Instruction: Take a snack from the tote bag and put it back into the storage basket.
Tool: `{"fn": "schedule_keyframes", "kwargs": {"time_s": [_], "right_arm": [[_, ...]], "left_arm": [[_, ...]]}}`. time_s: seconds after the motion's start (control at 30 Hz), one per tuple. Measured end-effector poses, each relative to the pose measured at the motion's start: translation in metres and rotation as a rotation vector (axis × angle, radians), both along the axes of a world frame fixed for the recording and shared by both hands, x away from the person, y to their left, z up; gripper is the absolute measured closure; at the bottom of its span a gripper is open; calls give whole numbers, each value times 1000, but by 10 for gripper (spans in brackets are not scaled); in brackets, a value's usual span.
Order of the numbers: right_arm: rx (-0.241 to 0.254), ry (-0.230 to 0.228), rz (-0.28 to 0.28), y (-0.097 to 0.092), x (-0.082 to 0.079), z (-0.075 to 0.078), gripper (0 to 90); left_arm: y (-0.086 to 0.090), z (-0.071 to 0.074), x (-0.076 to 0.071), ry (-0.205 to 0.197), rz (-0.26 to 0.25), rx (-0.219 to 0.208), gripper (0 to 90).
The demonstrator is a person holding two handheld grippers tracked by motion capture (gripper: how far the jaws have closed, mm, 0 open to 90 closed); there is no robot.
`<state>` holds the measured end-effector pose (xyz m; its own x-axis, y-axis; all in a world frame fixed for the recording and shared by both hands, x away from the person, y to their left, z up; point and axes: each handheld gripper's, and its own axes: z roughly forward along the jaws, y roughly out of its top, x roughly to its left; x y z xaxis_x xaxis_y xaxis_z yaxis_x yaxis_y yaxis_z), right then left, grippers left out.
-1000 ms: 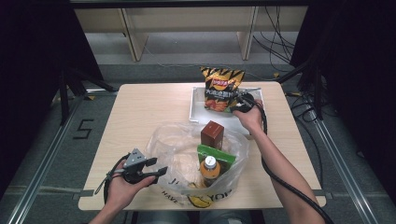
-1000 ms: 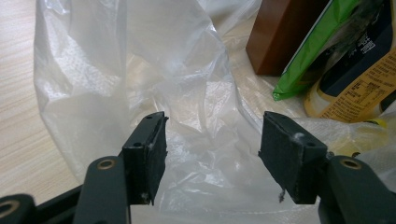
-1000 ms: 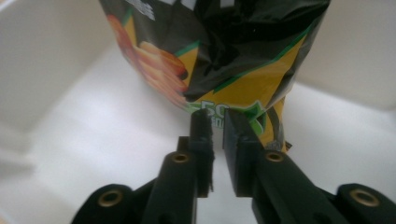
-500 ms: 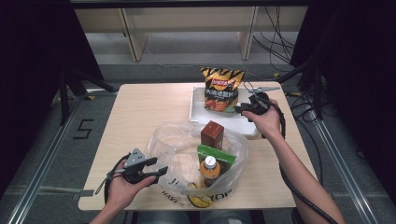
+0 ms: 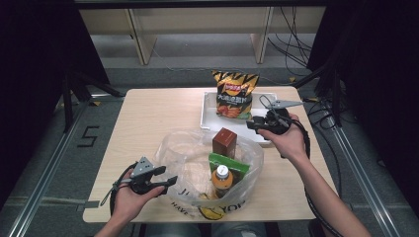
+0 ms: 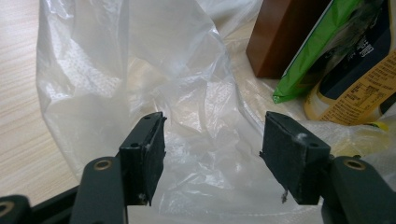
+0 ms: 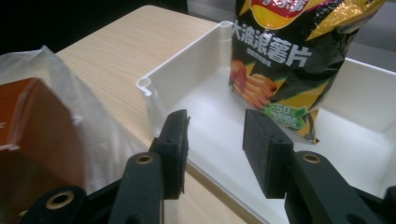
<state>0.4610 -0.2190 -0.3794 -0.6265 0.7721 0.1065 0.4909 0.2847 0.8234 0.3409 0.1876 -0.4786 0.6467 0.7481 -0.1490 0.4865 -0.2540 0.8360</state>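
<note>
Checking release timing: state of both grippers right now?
Left gripper: open, plastic bag film between the jaws, not pinched.
Right gripper: open, jaws just opening, empty, over the white tray.

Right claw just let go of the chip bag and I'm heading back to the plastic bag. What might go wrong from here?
1. The chip bag stands upright in the white tray, leaning on nothing visible; a nudge may tip it.
2. The right claw, jaws just opened and empty, hangs near the brown box; reaching in could knock it over.
3. The left claw is open around the plastic bag film, not pinching it, so the mouth may sag.
</note>
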Motion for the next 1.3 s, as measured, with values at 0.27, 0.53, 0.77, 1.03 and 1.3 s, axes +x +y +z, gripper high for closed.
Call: {"fn": "schedule_keyframes", "kwargs": {"time_s": [0.27, 0.53, 0.77, 1.03, 1.3], "right_arm": [[49, -21, 60, 2, -28, 13, 598], [27, -53, 159, 11, -54, 22, 635], [20, 4, 218, 18, -71, 9, 647], [18, -12, 238, 18, -82, 10, 639], [34, 0, 264, 19, -88, 6, 625]], "left_arm": [[0, 0, 0, 3, -3, -5, 380], [0, 0, 0, 2, 3, -4, 387], [0, -1, 1, -6, -11, -2, 387], [-1, -1, 2, -2, -1, -12, 389], [-1, 0, 2, -10, -12, 0, 392]]}}
